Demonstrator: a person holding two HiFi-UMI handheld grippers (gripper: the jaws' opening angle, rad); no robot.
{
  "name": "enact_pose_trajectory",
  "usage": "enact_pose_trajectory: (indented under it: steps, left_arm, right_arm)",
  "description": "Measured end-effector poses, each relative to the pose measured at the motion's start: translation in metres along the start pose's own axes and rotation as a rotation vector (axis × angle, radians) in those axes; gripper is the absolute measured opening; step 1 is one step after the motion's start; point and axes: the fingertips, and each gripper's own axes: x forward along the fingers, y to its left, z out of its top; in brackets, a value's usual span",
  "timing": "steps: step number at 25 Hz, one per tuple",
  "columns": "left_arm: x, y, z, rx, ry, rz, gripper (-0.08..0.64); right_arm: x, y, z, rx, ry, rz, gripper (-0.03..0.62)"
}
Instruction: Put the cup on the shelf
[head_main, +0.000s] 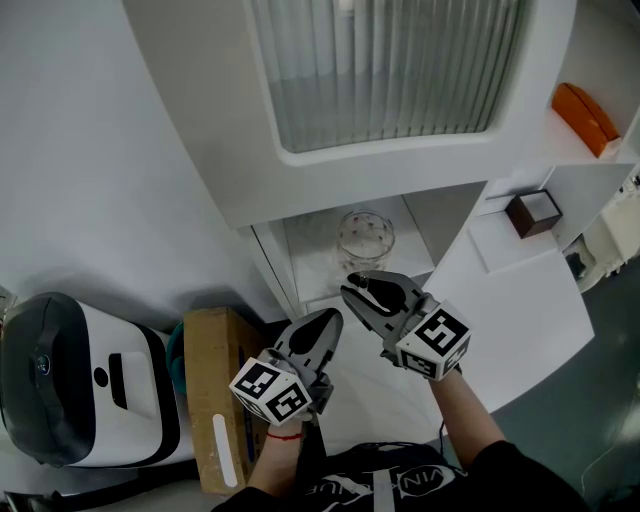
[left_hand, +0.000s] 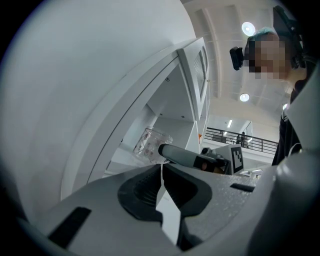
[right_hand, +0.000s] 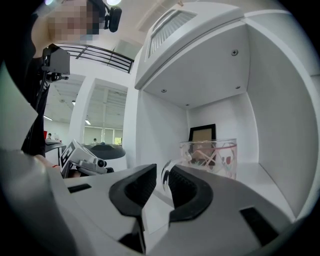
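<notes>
A clear glass cup (head_main: 365, 238) with a red pattern stands upright on the white shelf (head_main: 318, 268) inside the cabinet niche. In the right gripper view the cup (right_hand: 212, 156) sits just beyond my right gripper (right_hand: 162, 172), whose jaws are narrowly closed with the cup's handle between them. From the head view my right gripper (head_main: 352, 286) reaches to the cup's near side. My left gripper (head_main: 330, 320) hangs lower left of it, clear of the shelf, its jaws (left_hand: 161, 167) pressed together with nothing in them. The cup (left_hand: 150, 145) also shows in the left gripper view.
A fluted glass door (head_main: 385, 65) hangs above the niche. A small framed picture (right_hand: 202, 134) leans at the niche's back. To the right, a brown box (head_main: 535, 212) and an orange object (head_main: 587, 115) sit on ledges. A cardboard box (head_main: 215, 385) and a white appliance (head_main: 80, 385) are lower left.
</notes>
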Motion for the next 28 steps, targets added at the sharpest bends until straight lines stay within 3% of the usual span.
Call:
enact_pose_trajectory:
  steps: [14, 20, 28]
  left_arm:
    - [0.007, -0.011, -0.002, 0.011, 0.014, -0.026, 0.021]
    - [0.018, -0.019, 0.003, 0.097, 0.025, -0.025, 0.021]
    - [0.035, -0.027, 0.017, 0.151, -0.004, -0.021, 0.012]
  right_arm:
    - [-0.025, -0.007, -0.003, 0.015, -0.004, -0.056, 0.053]
    - [-0.032, -0.008, -0.005, 0.021, -0.006, -0.073, 0.053]
    - [-0.033, -0.006, -0.005, 0.022, -0.016, -0.076, 0.025]
